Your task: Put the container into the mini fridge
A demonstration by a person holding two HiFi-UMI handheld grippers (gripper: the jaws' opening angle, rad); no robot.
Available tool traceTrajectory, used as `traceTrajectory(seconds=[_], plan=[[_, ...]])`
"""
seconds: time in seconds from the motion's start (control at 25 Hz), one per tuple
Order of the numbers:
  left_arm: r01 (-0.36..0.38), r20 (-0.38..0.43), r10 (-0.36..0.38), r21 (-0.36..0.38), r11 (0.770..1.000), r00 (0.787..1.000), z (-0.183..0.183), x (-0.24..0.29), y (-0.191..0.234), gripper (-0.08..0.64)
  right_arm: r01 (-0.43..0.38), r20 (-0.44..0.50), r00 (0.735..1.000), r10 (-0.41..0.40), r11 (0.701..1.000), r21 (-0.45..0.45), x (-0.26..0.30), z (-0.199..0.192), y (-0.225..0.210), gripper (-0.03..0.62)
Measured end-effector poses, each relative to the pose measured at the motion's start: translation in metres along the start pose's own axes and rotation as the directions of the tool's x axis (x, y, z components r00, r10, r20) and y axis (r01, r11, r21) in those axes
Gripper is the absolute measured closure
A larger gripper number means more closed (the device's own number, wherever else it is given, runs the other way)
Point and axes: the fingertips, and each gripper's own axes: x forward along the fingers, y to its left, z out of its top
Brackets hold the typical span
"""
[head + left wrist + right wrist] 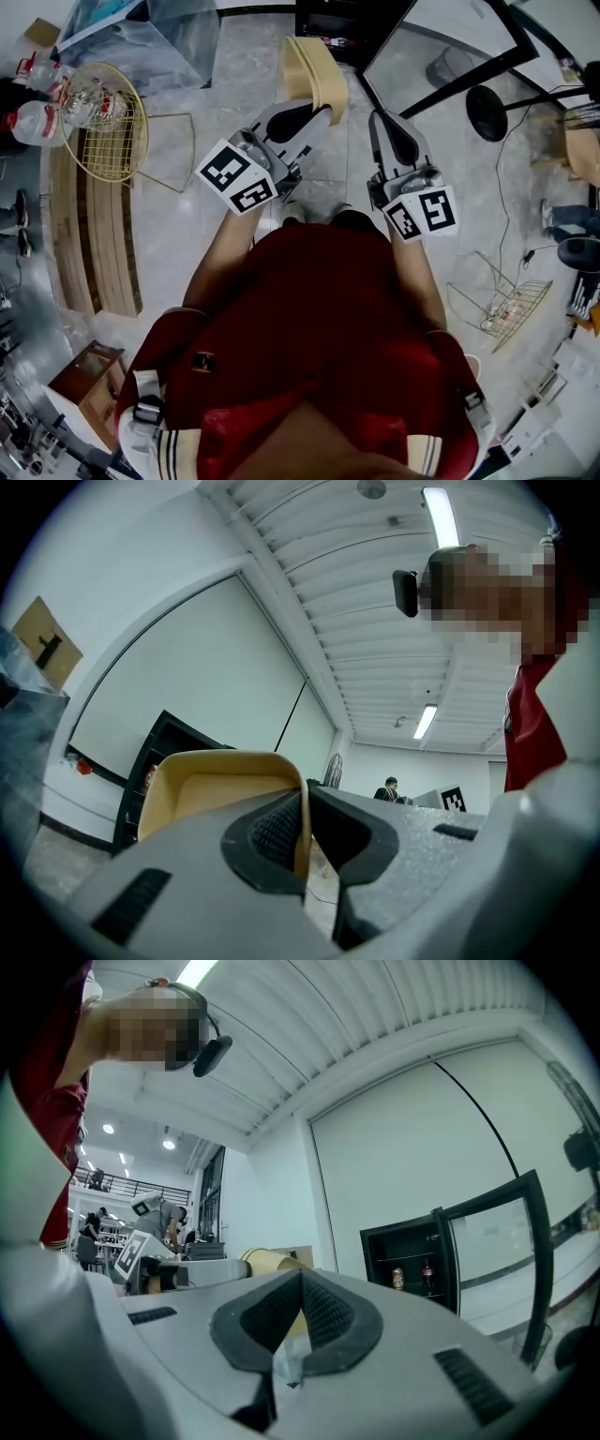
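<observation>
A tan plastic container (314, 70) hangs in front of me over the floor, with my left gripper (315, 109) shut on its rim. In the left gripper view the container (211, 794) stands open side toward the camera, its thin wall pinched between the two dark pads (277, 834). My right gripper (386, 127) is held beside it to the right, shut, its pads (323, 1312) together with nothing held. The black mini fridge (328, 21) stands ahead with its glass door (450, 47) swung open. The right gripper view shows the fridge (412, 1262) with drinks on a shelf.
A wire basket (105, 122) with plastic bottles sits on a wooden slatted bench (89, 234) at the left. A fan base (487, 111) and cable lie to the right, with another wire basket (514, 305) on the floor. A wooden box (89, 375) is at lower left.
</observation>
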Motion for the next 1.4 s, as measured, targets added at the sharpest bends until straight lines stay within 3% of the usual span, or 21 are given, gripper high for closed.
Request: traceTrajectory(seconds=[0.28,0.68,1.08,1.4], plan=[[0.013,-0.052,-0.012,0.029,0.999,0.999,-0.004,-0.009,0.015,0.532,0.037,-0.026,0.999,-0.038,0.999,-0.025,0.006,-0.007,0.007,0.595],[0.013,-0.161,0.014,0.162,0.987,0.987,-0.009,0.017,0.043,0.532,0.051,-0.02,0.998,-0.051,0.998,-0.03,0.024,-0.014,-0.018,0.595],[0.033,-0.329,0.064,0.281,0.959,0.942,-0.031,0.076,0.094,0.532,0.048,-0.011,0.999,-0.048,0.998,-0.031,0.073,-0.02,-0.088,0.595],[0.053,-0.417,0.103,0.346,0.937,0.903,-0.042,0.145,0.149,0.532,0.041,-0.023,0.999,-0.042,0.998,-0.039,0.12,-0.017,-0.165,0.594]])
